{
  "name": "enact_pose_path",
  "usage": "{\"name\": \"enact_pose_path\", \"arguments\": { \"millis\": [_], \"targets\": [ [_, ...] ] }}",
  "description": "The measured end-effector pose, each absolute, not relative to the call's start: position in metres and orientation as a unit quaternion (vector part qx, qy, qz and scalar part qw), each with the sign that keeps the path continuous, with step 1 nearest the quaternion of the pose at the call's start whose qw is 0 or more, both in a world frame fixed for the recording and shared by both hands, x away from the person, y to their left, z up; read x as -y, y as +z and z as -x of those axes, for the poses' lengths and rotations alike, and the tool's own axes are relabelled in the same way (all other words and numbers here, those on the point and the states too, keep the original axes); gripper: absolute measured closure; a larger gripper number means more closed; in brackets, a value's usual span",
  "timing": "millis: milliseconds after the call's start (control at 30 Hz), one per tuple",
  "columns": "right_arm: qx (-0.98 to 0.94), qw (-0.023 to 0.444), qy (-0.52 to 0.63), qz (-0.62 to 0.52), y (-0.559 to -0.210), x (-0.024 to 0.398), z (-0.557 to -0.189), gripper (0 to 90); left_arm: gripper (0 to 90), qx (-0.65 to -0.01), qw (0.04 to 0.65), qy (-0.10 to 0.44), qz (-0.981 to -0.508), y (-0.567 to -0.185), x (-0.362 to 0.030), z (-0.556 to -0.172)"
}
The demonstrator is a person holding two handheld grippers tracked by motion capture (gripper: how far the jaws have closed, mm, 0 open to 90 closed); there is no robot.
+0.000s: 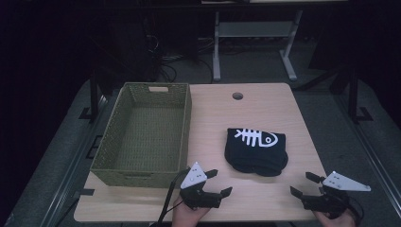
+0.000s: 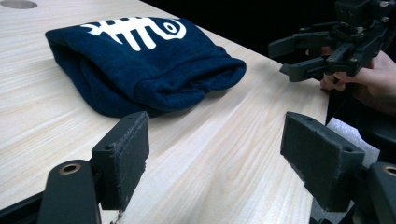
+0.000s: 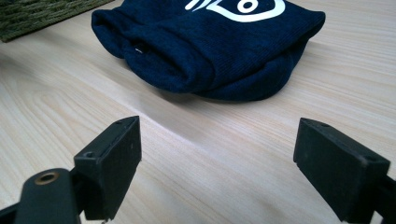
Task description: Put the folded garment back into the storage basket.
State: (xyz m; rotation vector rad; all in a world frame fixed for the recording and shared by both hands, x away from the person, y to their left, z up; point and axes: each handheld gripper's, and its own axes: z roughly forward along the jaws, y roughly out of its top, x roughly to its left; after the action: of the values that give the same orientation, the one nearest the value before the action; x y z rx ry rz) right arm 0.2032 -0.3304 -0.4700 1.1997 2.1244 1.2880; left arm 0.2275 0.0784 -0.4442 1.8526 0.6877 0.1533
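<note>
Here's the pale wood-grain table (image 1: 265, 198), a rounded slab with a small round hole (image 1: 237, 96) near its far edge. Along the left edge sits a rectangular woven basket (image 1: 111, 137), olive-green wicker with sloping walls and a handle slot in the far wall. Right of it, toward the table's middle, lies a folded navy garment (image 1: 256, 150), soft ribbed knit, rounded at its near end, with a white fish-skeleton print (image 1: 255, 137) on top.

Down at the near edge, the left gripper (image 1: 221, 183) hovers just off the basket's near right corner, jaws spread wide with nothing between them, a grey three-cornered plate on top. In the left gripper view its blocky black pads (image 2: 123, 156) frame bare wood, the garment (image 2: 144, 60) lying beyond.

At the near right corner, the right gripper (image 1: 303, 184) is also spread wide and empty. In the right gripper view, the garment's rolled, thick hem (image 3: 210, 56) faces the matte jaws.
</note>
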Motion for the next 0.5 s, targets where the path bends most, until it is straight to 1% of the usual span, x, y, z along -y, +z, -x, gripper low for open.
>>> {"name": "enact_pose_path", "arguments": {
  "millis": [400, 500],
  "targets": [
    [-0.749, 0.186, 0.469, -0.429, -0.4664, 0.3279, -0.2044, 14.7, 23.2, -0.300, 0.551, 0.069, -0.776, -0.4435, -0.0809, -0.2271],
    [-0.752, 0.172, 0.468, -0.431, -0.4631, 0.3259, -0.2093, 14.9, 23.3, -0.301, 0.552, 0.069, -0.774, -0.4447, -0.0784, -0.2297]
  ]
}}
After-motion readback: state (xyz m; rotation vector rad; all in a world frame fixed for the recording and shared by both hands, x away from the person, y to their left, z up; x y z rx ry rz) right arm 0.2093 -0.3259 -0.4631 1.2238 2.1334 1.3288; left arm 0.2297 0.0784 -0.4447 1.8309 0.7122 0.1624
